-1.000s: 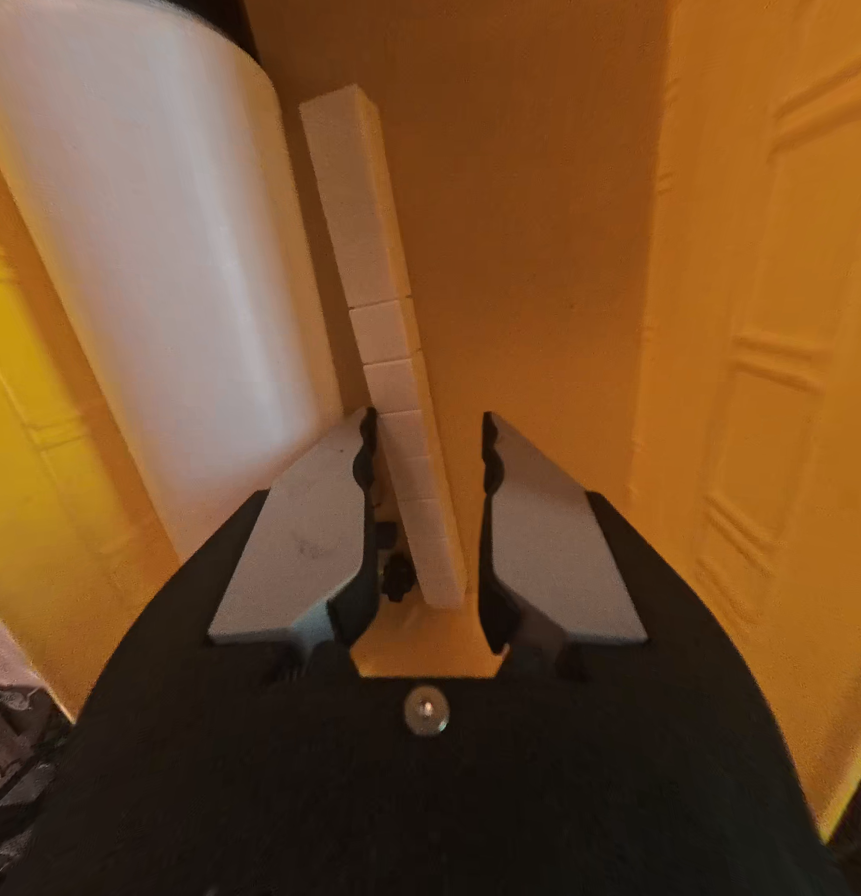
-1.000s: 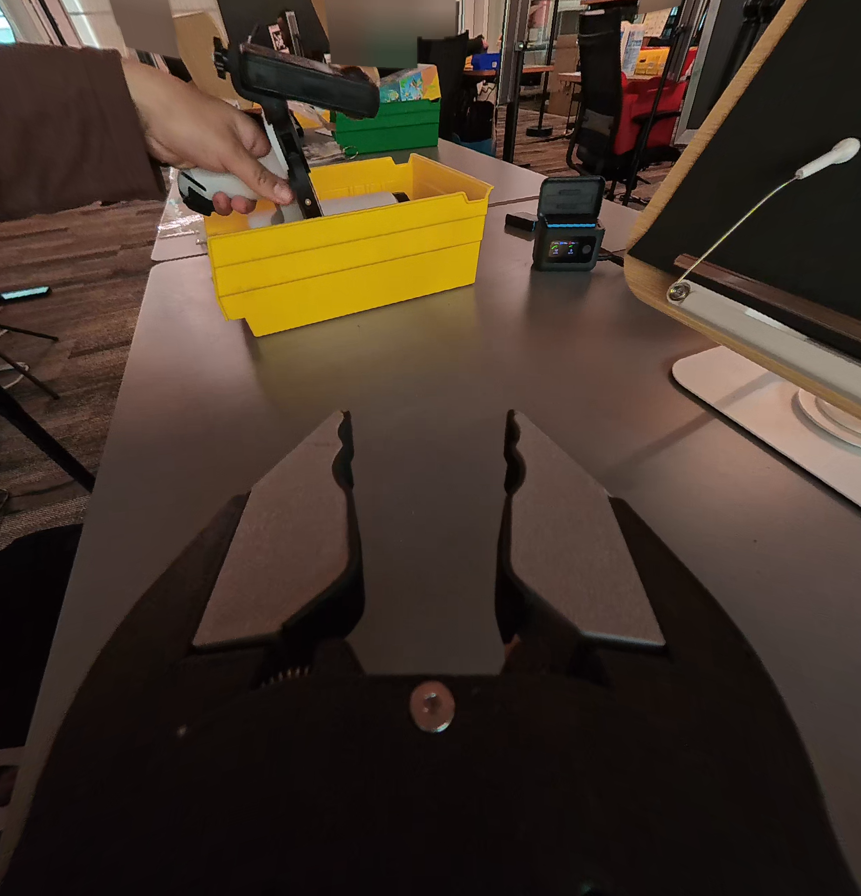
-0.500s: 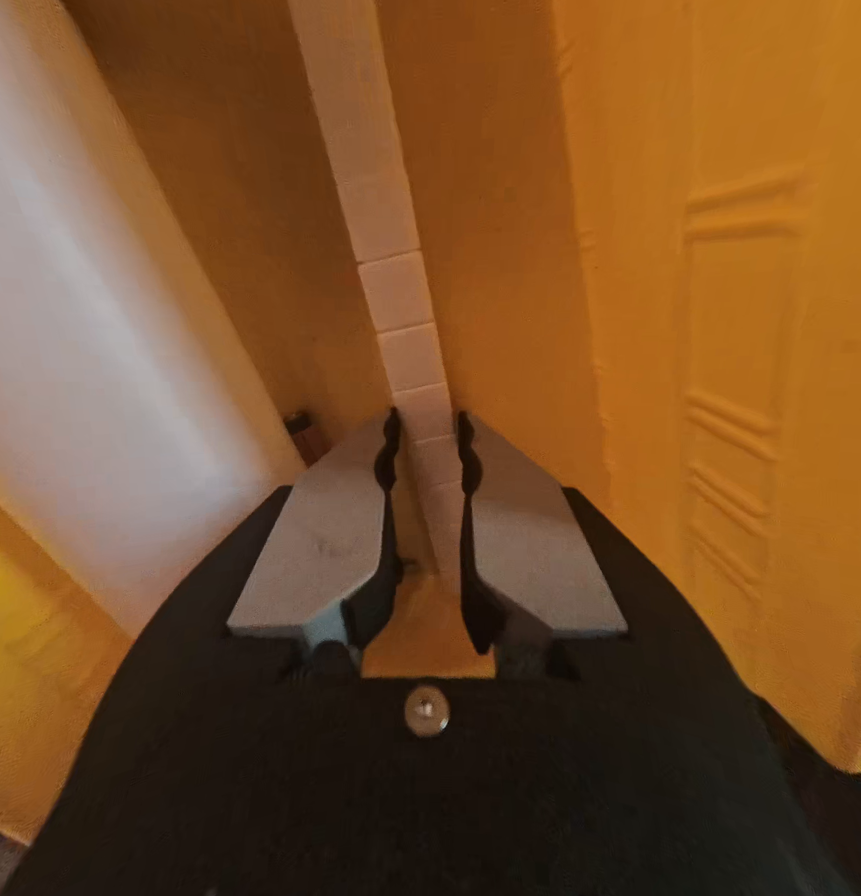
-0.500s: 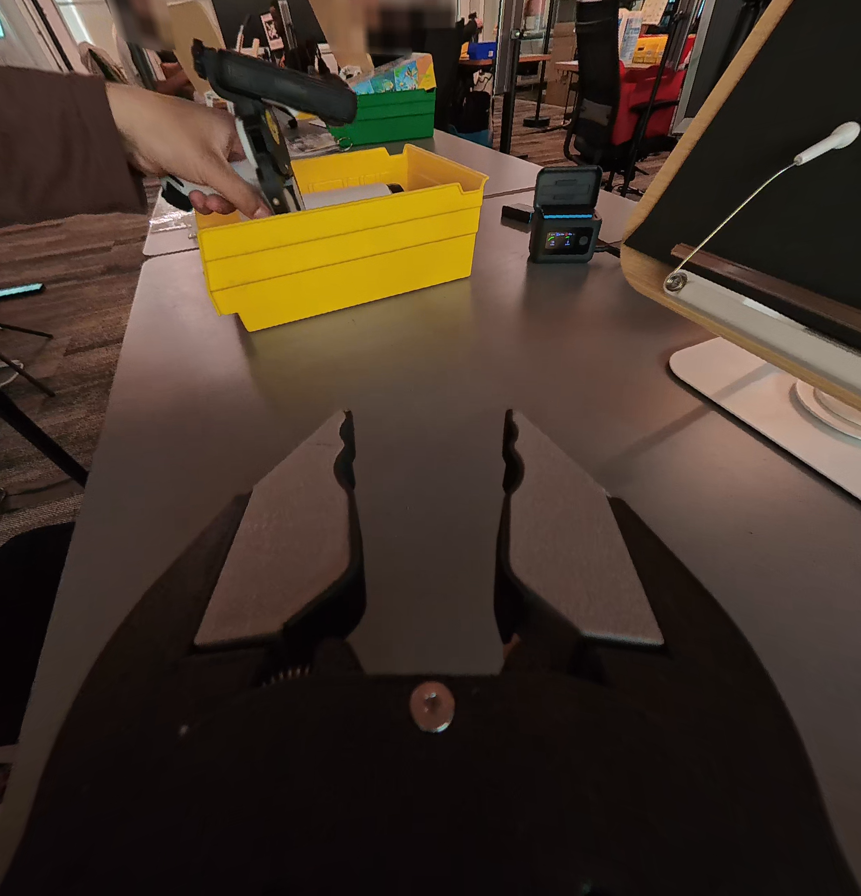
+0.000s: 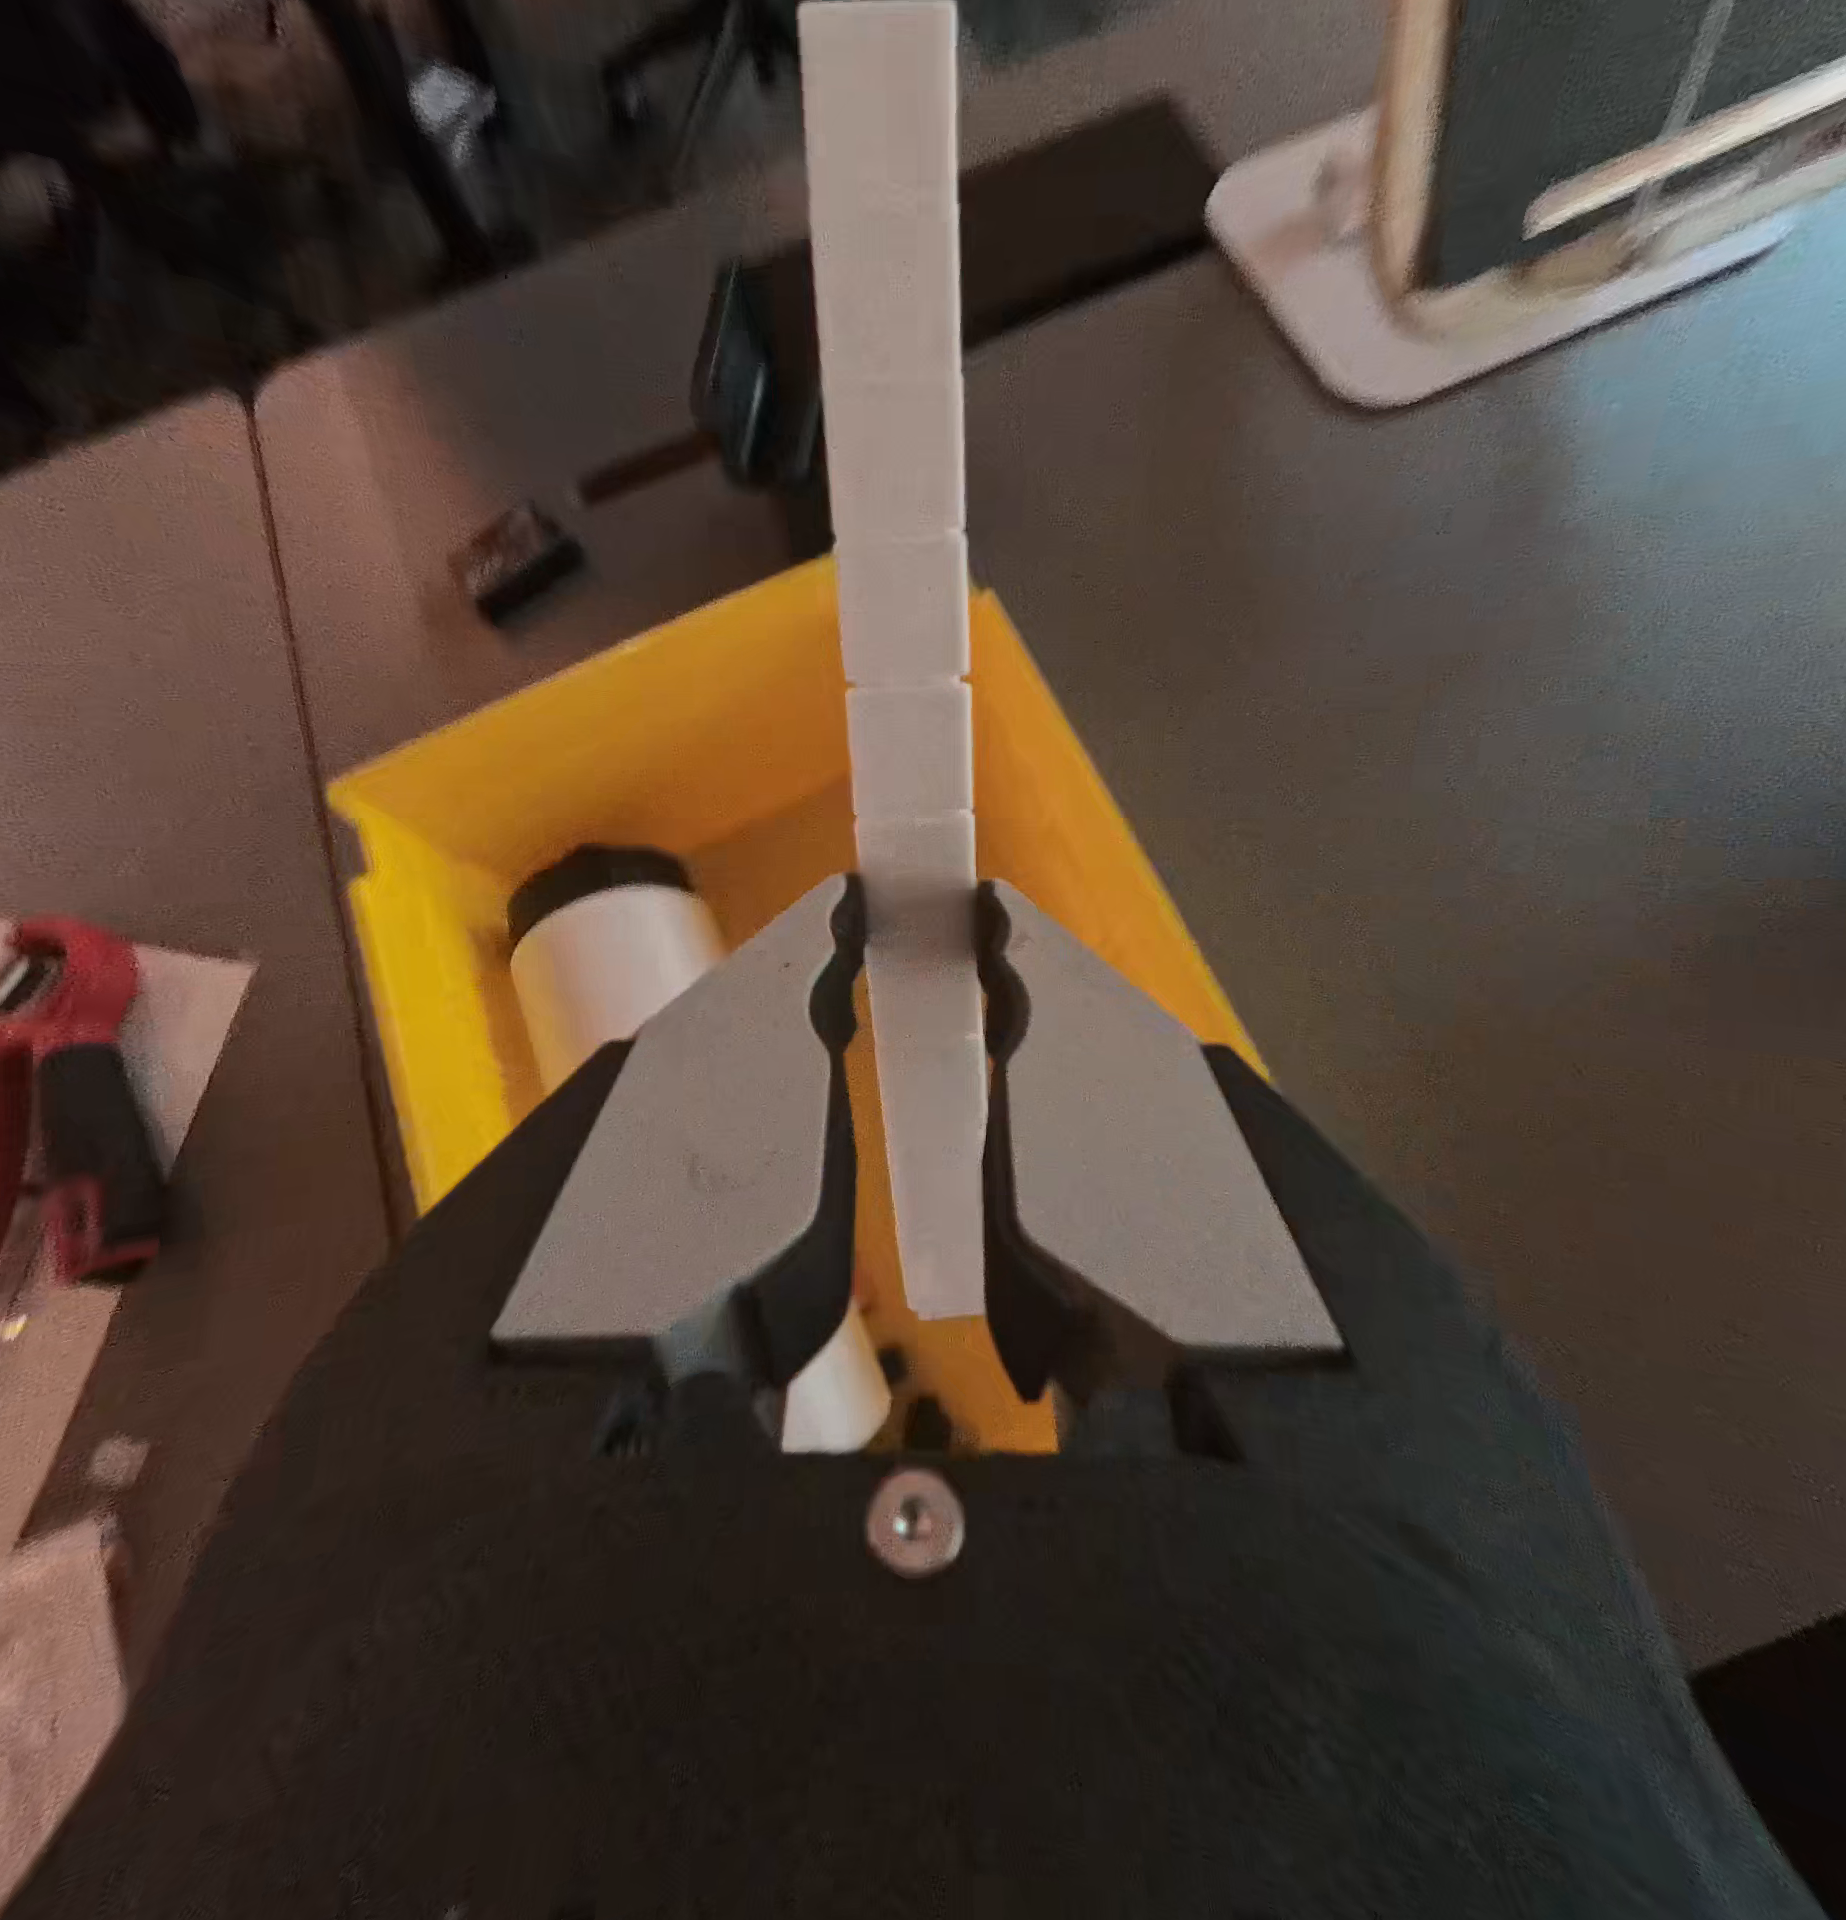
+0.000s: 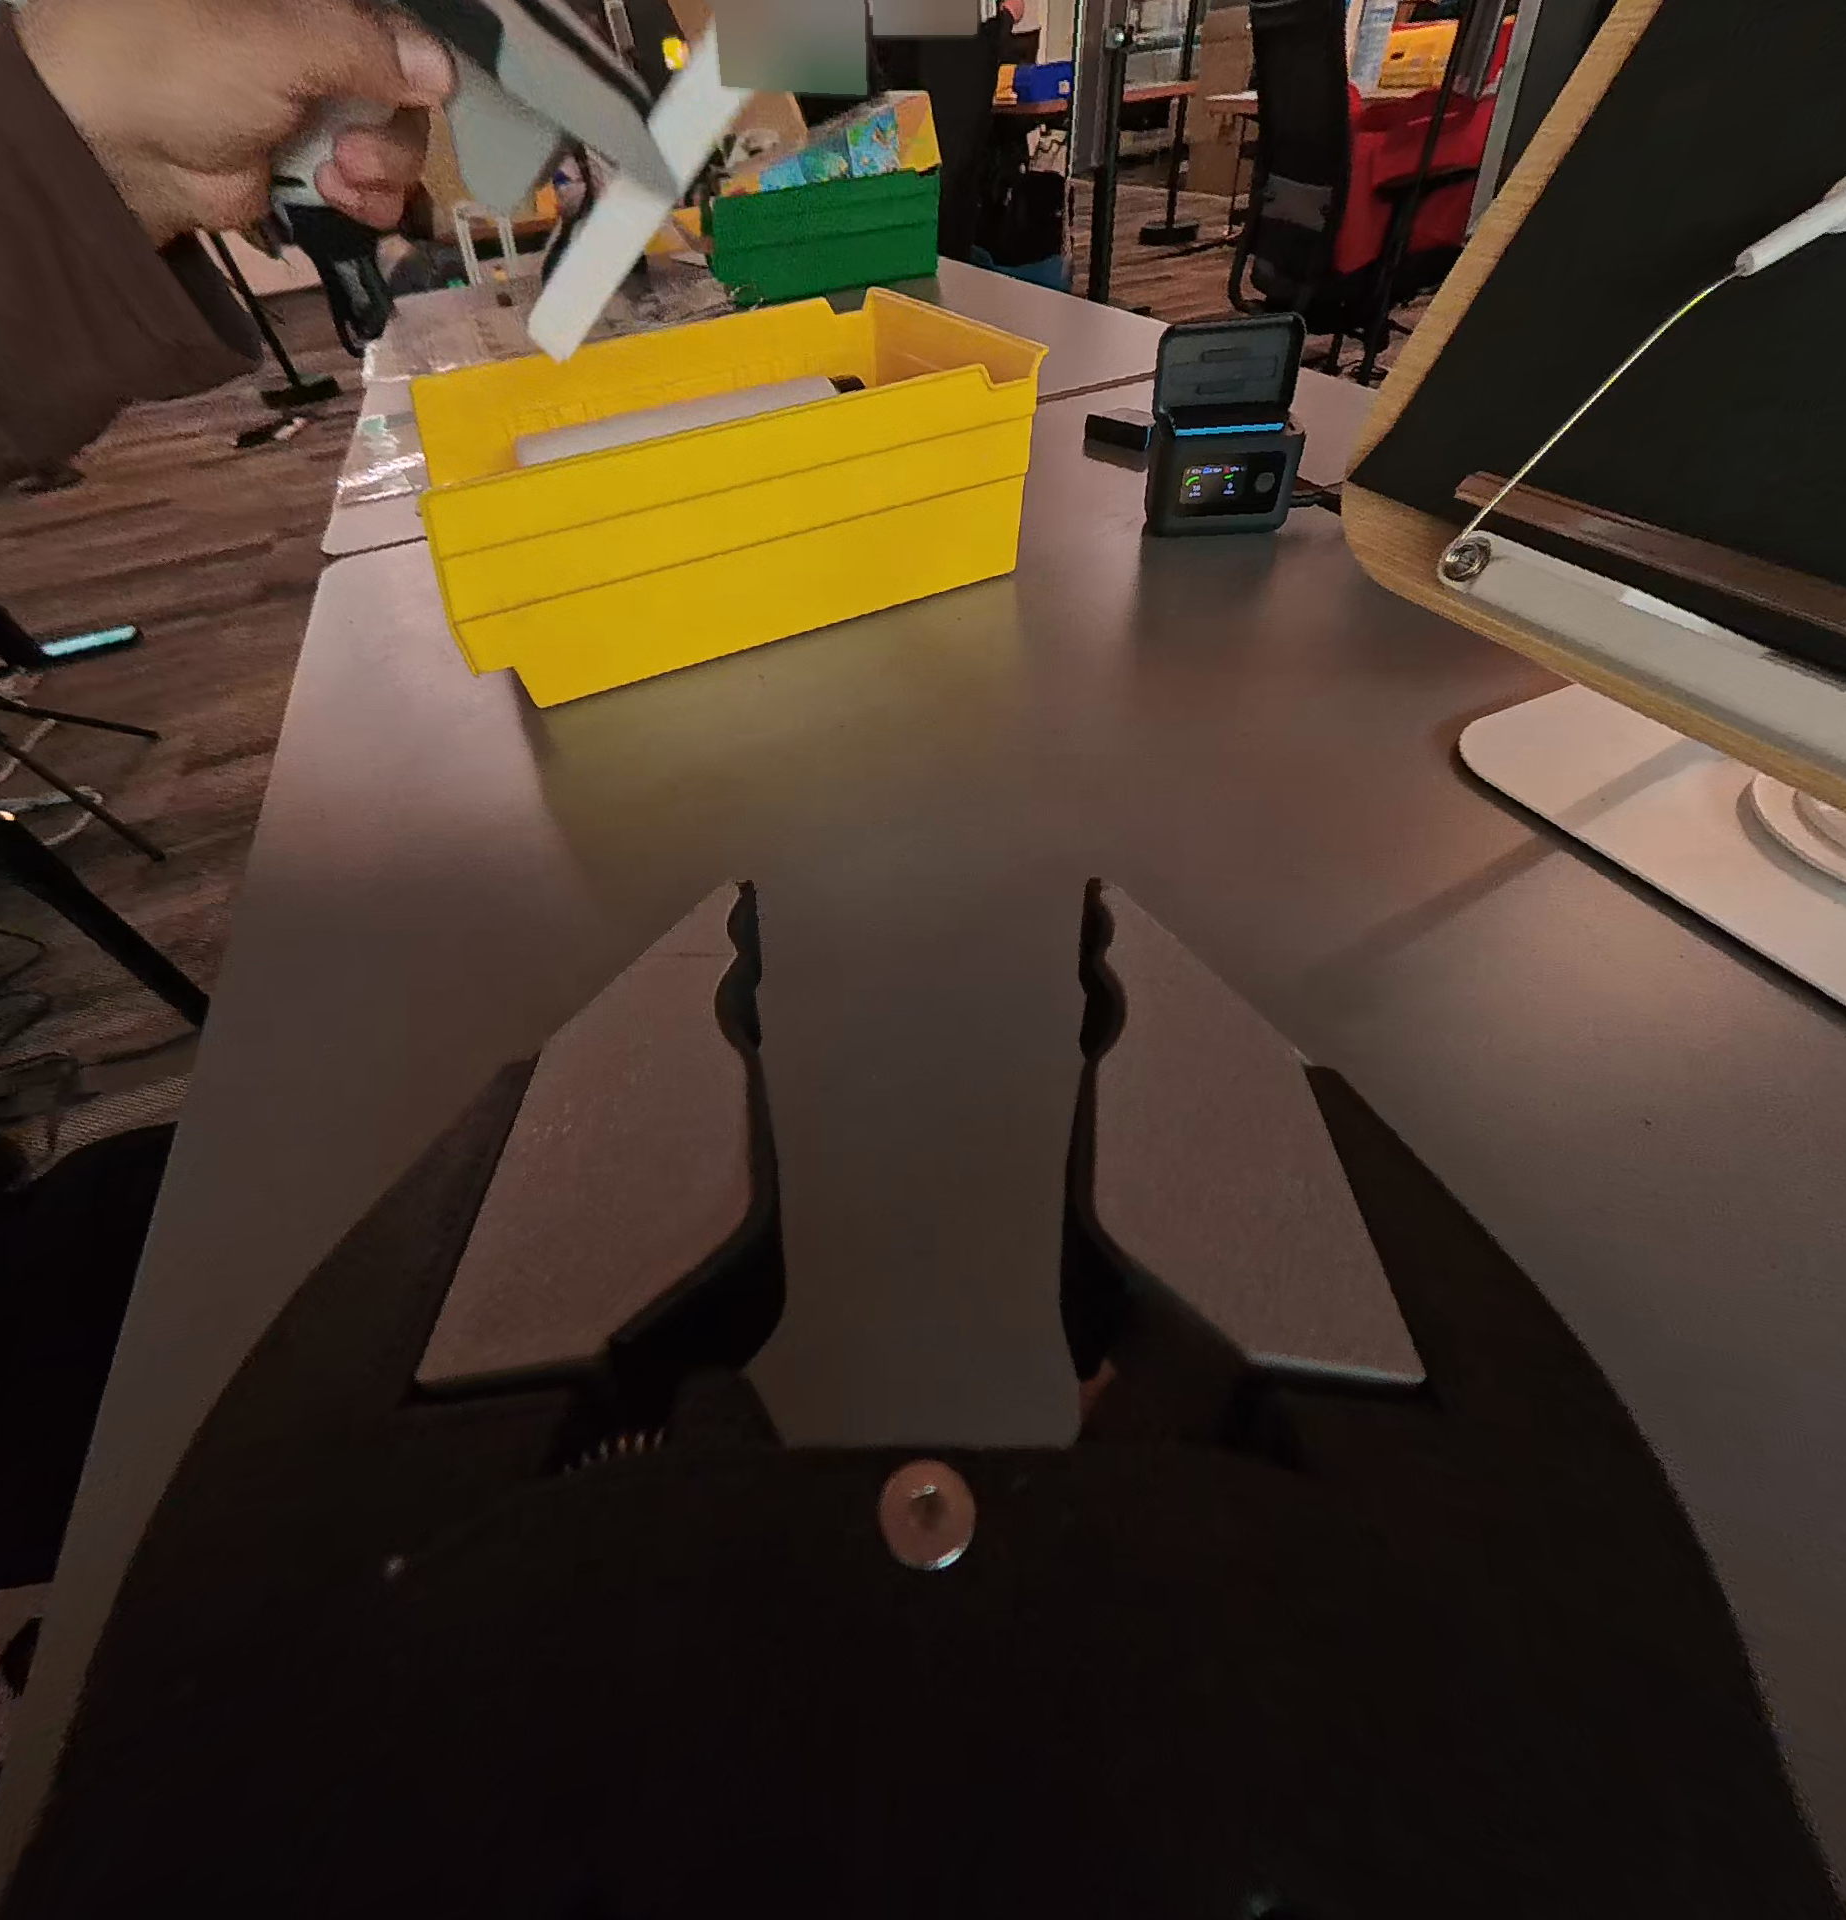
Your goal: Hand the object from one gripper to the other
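My left gripper is shut on a long white segmented bar and holds it in the air above the yellow bin. The bar sticks out well past the fingertips. In the right wrist view the same bar hangs tilted above the bin's back left corner, held by the left gripper in a person's hand. My right gripper is open and empty, low over the grey table, well in front of the bin.
A white roll lies in the yellow bin. A small dark device with a lit screen stands right of the bin. A tilted board on a white stand fills the right side. A green bin sits behind. A red tool lies at the left. My right fingertips sit around 35 cm from my left ones.
My left gripper closed on the white bar inside the bin and has lifted it out, up above the bin. The right gripper has stayed open and nearly still.
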{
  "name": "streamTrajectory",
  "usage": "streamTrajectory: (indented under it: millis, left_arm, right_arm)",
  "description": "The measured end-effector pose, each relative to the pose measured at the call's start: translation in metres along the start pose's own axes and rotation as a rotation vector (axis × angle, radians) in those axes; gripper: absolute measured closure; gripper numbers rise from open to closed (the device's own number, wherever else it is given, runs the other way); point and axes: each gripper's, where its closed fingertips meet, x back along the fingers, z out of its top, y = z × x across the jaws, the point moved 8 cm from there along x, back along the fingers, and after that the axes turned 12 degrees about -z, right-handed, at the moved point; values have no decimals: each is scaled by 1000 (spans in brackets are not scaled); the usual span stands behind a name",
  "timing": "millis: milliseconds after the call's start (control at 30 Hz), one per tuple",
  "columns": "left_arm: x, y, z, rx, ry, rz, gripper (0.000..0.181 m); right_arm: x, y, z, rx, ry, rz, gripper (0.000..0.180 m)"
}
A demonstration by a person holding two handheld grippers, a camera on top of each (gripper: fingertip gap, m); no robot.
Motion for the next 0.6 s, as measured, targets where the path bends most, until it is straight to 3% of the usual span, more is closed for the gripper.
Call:
streamTrajectory:
  millis: [33,233,500,600]
  left_arm:
    - [6,11,10,-28,74,-42,163]
    - [-7,112,49,-157,387,-488,163]
    - [-119,209,42,-222,525,-971,163]
    - [-151,219,40,-216,541,-1017,163]
  right_arm:
    - [0,0,0,-7,3,10,120]
    - [-1,3,-1,-63,27,73,111]
    - [9,13,4,-116,140,118,101]
    - [14,19,8,-150,184,133,100]
